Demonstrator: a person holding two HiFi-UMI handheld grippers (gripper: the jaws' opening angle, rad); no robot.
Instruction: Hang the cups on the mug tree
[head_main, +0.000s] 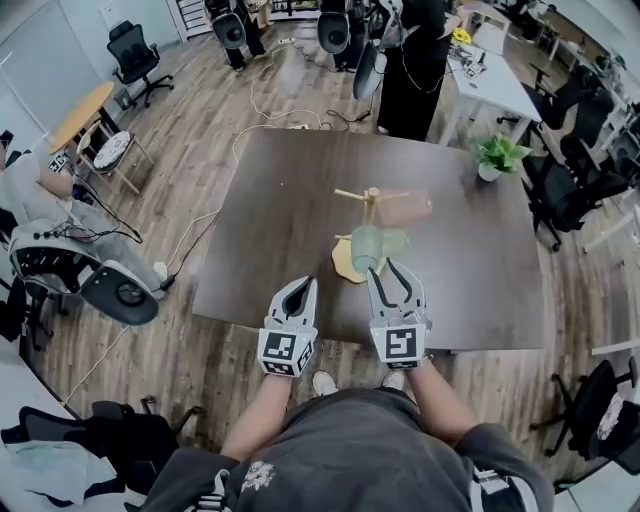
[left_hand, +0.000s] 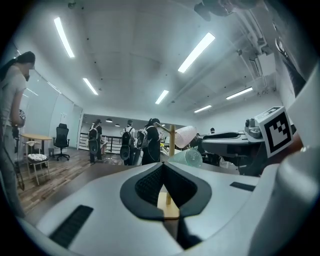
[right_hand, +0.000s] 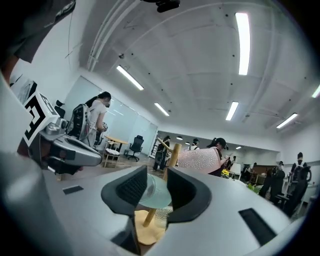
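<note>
Dark office table (head_main: 270, 210) carries a mug tree (head_main: 371, 203) near its middle. A pink cup (head_main: 405, 208) hangs at the tree's upper right peg. The right gripper (head_main: 386, 264) is clenched on a green cup (head_main: 367, 248) low against the tree's front. The left gripper (head_main: 303, 284), nearer the person and left of the tree, is closed on nothing.

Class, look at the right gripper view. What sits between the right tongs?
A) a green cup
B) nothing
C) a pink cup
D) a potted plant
A: the right tongs are closed on the green cup, while the pink cup hangs on the mug tree.
</note>
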